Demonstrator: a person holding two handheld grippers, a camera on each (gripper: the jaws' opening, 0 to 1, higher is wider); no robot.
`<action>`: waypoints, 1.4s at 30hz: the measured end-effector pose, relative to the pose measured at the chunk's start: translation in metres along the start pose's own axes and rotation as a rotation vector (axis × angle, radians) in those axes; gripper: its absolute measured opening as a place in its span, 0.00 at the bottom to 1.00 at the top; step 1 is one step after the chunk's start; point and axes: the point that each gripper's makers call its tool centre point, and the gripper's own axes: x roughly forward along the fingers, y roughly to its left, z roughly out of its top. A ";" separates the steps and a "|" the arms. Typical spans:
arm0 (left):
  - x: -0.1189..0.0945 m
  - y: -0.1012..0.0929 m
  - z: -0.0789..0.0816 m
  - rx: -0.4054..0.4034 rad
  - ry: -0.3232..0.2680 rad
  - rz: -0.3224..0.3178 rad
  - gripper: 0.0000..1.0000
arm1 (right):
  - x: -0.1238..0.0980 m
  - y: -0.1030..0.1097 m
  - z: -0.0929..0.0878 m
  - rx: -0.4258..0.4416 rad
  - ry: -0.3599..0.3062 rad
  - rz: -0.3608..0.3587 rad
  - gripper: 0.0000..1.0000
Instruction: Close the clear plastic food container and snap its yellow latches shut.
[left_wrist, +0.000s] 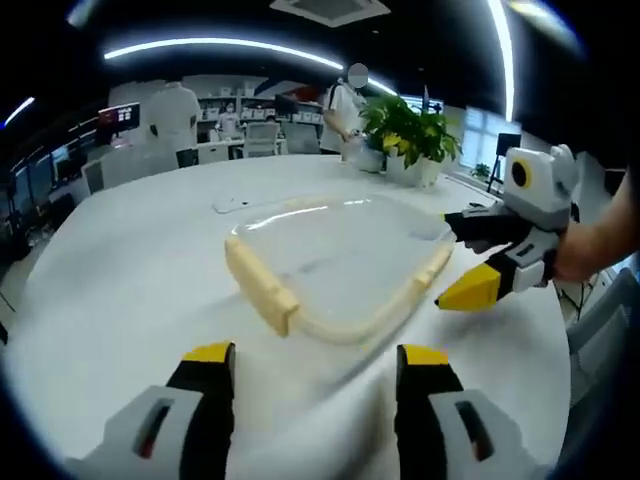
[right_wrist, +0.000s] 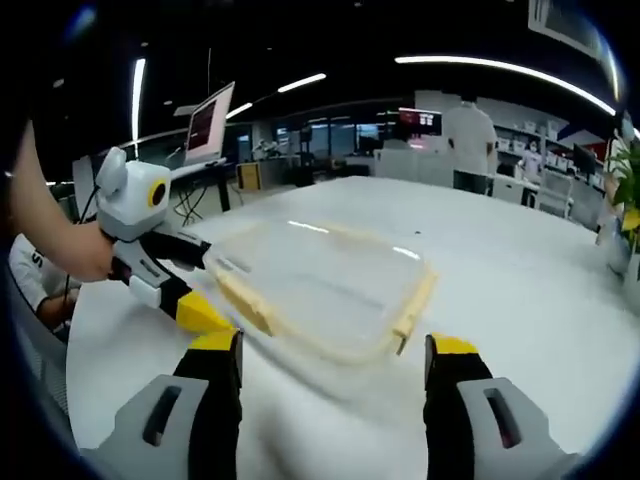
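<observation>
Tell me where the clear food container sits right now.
The clear food container lies on the white table, ahead of the left gripper in the left gripper view. The right gripper reaches its right edge, and potted plants stand behind.

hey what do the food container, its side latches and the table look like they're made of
Food container: looks like clear, glossy plastic; the tabletop shows through it and ceiling lights glint on its lid.
Latches: opaque pale yellow, probably matte plastic, since no glints show on them.
Table: smooth white surface with a soft sheen, possibly laminate; the pictures can't settle it.
</observation>
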 end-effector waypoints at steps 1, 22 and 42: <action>0.001 -0.003 0.000 -0.025 -0.001 -0.010 0.78 | 0.001 0.003 -0.003 0.008 0.009 0.017 0.84; -0.038 0.002 0.007 -0.083 -0.115 0.099 0.99 | -0.033 0.003 0.002 0.115 -0.003 -0.017 1.00; -0.104 0.001 -0.001 -0.302 -0.150 0.114 0.89 | -0.103 -0.012 0.001 0.141 0.008 -0.079 0.88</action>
